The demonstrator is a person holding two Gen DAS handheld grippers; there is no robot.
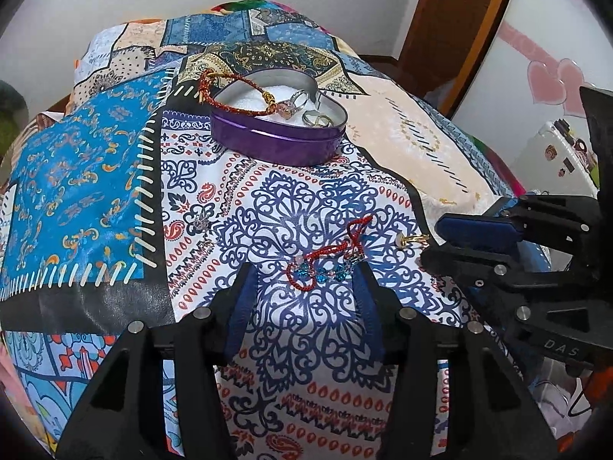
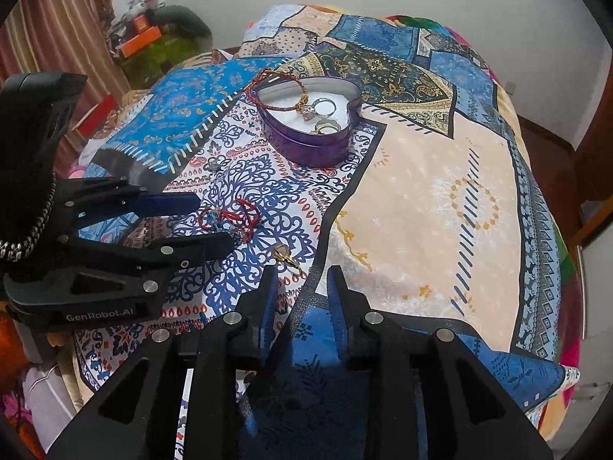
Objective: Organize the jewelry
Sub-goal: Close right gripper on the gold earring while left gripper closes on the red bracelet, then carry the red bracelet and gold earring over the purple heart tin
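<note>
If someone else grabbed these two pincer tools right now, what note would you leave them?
Left gripper: open, jaws either side of the red cord bracelet with blue beads, not gripping.
Right gripper: open, empty, just short of the gold ring on the bedspread.
Done: heart-shaped purple tin holds rings and a red-and-gold bracelet draped over its rim.
Left: bracelet, gold ring, and a small clear piece further left go into the tin.

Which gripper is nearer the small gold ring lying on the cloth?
Right. The right gripper sits just short of the gold ring; the left gripper is beside it, around the red bracelet.
</note>
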